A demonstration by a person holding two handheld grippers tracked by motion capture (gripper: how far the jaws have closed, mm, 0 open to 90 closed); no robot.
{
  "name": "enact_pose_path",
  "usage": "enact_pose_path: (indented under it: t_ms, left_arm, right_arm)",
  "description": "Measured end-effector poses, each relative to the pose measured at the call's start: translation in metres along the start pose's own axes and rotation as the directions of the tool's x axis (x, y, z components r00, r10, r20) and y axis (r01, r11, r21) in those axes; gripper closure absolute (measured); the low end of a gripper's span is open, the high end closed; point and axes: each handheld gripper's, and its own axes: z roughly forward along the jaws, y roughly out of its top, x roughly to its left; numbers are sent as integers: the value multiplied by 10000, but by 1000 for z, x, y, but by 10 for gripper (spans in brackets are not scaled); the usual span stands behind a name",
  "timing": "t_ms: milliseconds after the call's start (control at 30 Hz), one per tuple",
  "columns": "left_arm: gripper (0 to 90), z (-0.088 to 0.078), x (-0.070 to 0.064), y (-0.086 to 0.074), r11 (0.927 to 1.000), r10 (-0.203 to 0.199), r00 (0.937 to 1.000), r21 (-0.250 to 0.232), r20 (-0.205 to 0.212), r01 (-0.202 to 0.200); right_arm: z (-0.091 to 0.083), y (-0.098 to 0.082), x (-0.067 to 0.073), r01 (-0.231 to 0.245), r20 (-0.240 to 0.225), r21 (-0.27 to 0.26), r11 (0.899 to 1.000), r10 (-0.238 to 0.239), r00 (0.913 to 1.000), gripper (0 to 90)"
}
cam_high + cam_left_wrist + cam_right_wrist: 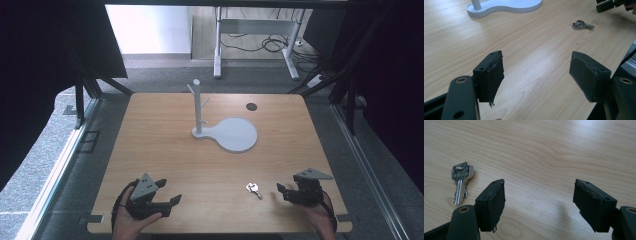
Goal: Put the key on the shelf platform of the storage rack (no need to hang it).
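At 7 o'clock on the wooden bench (165, 150), the left gripper (168, 192) is held with its fingers (491, 75) spread wide around nothing. A white stand (200, 112) is seen at 12 o'clock. The keys (254, 189) lie at 5 o'clock, near the right gripper (283, 192), whose fingers (492, 201) are likewise parted wide.

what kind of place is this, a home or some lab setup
Most likely a lab or recording station, not a home. A bare wooden table sits between dark curtains; a person holds a left gripper and a right gripper; cables trail under a desk frame behind. Props are few: a white stand and keys.
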Motion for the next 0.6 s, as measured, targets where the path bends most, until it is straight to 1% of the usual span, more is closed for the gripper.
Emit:
enact_pose_path:
  t_ms: [67,133,200,233,267,300,367,467,500,533,600]
  left_arm:
    - [278,0,-1,-1,10000,-33,10000,37,-8,33]
    - [278,0,0,-1,10000,-56,10000,43,-13,56]
    - [278,0,0,-1,10000,-41,10000,46,-69,41]
    - [278,0,0,-1,10000,-20,10000,53,-65,20]
    - [278,0,1,2,10000,74,9999,3,-104,-74]
    - [278,0,1,2,10000,74,9999,3,-104,-74]
    - [278,-1,0,3,9999,144,9999,-44,-53,-144]
    - [278,-1,0,4,9997,261,9997,-24,-36,-261]
    - [278,-1,0,4,9997,261,9997,-24,-36,-261]
    - [278,-3,-1,4,9996,262,9997,-83,-11,-262]
    - [277,-4,-1,5,9995,292,9996,-91,-26,-292]
  right_arm:
    - [-3,2,-6,-162,-110,-183,9997,160,9998,283]
    - [-4,4,-10,-187,-151,-262,9995,183,9997,295]
    - [-3,5,-12,-177,-155,-247,9995,173,9997,299]
    - [-1,5,-12,-120,-164,-179,9998,117,9998,302]
    - [2,4,-12,73,-167,-16,10000,-73,9998,306]
    - [2,4,-12,73,-167,-16,10000,-73,9998,306]
    - [8,5,-10,247,-247,144,9996,-244,9994,312]
    - [10,8,-2,580,-327,242,9980,-572,9978,313]
    - [10,8,-2,580,-327,242,9980,-572,9978,313]
    - [10,9,2,693,-341,241,9973,-685,9971,318]
    - [11,10,4,828,-371,311,9961,-816,9960,323]
